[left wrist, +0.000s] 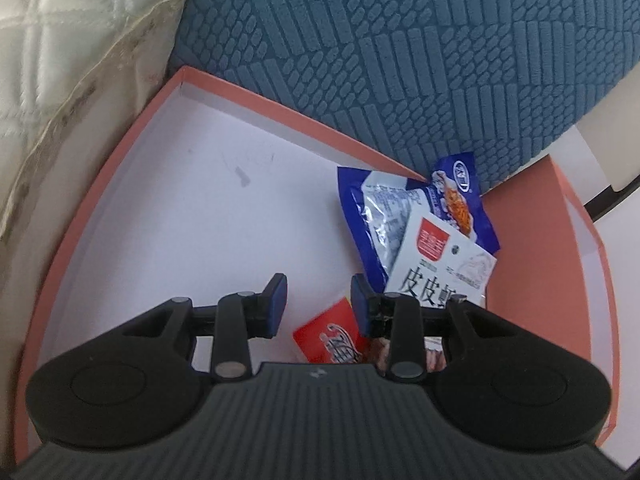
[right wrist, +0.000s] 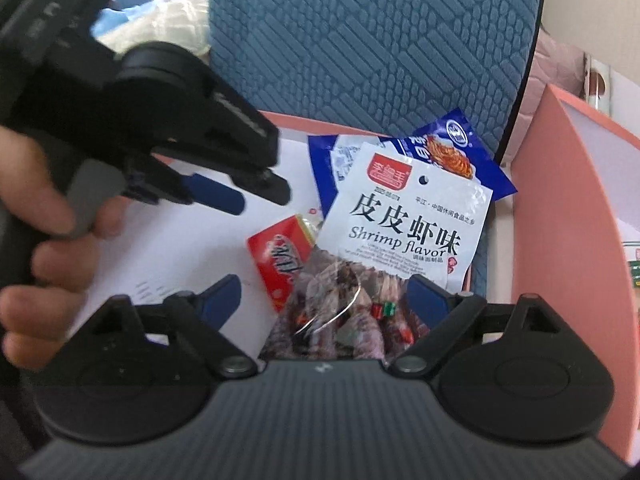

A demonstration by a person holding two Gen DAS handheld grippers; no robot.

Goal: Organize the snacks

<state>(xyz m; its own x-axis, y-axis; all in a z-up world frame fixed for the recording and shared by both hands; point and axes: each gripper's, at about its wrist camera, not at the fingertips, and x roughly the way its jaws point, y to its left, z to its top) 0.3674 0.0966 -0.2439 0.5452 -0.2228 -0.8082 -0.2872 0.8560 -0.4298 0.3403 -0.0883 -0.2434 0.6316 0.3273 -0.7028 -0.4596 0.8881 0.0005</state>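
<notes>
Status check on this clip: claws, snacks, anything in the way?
Both claws open, empty: left, right. Shrimp flavor packet, blue packet and red packet in pink box. Blue cushion behind; path clear.

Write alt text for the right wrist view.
The open right gripper hovers over a white shrimp flavor packet lying on a blue packet and beside a red packet in a pink box, with the left gripper nearby.
</notes>
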